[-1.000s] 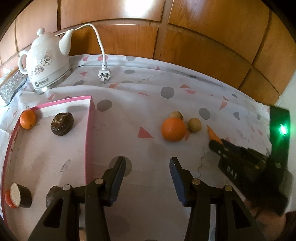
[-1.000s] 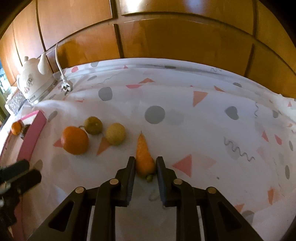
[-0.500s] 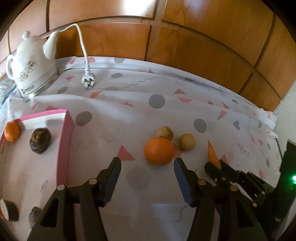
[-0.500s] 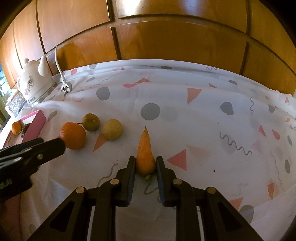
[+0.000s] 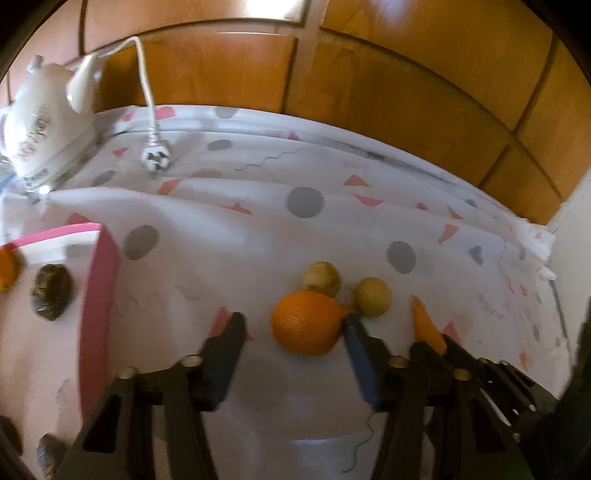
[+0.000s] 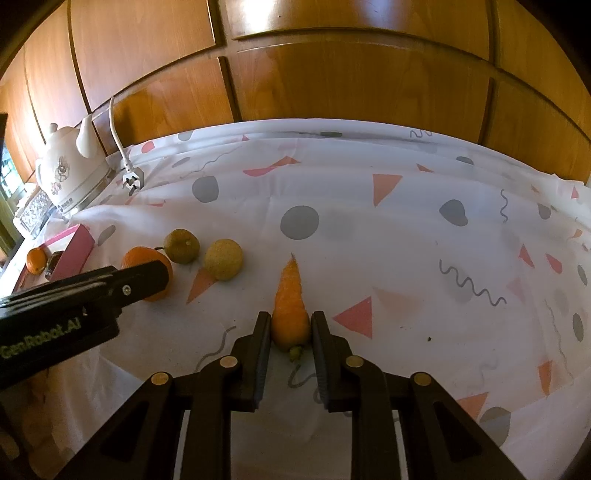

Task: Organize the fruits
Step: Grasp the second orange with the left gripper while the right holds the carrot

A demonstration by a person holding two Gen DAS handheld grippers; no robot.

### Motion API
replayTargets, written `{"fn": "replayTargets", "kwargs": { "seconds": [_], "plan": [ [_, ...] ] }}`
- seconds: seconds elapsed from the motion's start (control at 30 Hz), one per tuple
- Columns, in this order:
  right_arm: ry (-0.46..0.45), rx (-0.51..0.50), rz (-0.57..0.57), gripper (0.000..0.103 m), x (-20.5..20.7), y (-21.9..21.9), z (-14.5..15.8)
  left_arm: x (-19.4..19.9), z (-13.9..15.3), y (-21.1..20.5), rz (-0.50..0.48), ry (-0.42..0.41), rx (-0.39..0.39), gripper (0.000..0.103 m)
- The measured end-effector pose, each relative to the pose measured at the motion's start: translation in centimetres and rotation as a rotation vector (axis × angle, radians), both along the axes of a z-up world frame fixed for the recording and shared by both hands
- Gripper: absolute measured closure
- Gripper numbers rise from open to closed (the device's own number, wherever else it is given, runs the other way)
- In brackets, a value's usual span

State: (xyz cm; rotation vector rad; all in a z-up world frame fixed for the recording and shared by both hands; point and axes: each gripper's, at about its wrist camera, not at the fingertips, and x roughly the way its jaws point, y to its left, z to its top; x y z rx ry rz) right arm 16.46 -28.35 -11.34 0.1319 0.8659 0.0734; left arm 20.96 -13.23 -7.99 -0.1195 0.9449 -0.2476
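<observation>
Left tongs (image 5: 293,326): black frame, blue pads, brass rivets, white "GenRobot.AI" lettering. Right tongs (image 6: 290,328): black, brass rivets.

Warm dim light, glare on wood panels (image 6: 258,22), motion-blurred left view.

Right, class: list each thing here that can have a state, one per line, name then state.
left gripper: jaws open around the orange, just been closing.
right gripper: shut on the carrot.
carrot: gripped at its thick end.
orange: on the cloth, not gripped.
kettle plug: unplugged, lying on the cloth.
</observation>
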Motion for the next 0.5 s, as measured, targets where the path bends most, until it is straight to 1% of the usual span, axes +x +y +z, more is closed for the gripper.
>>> {"fn": "replayTargets", "kwargs": {
  "seconds": [0.07, 0.1, 0.27, 0.5],
  "plan": [
    [0.000, 0.002, -0.002, 0.081, 0.0, 0.0, 0.0, -0.2, 0.1, -0.3, -0.015, -0.016, 0.002, 0.063],
    [-0.001, 0.000, -0.002, 0.081, 0.0, 0.0, 0.0, -0.3, 0.1, -0.4, -0.019, -0.022, 0.009, 0.064],
    [-0.001, 0.017, 0.003, 0.079, 0.0, -0.2, 0.0, -1.3, 0.2, -0.1, -0.024, -0.042, 0.020, 0.065],
    [-0.003, -0.004, 0.003, 0.080, -0.1, 0.0, 0.0, -4.2, 0.3, 0.9, 0.000, -0.064, 0.046, 0.065]
  ]
}}
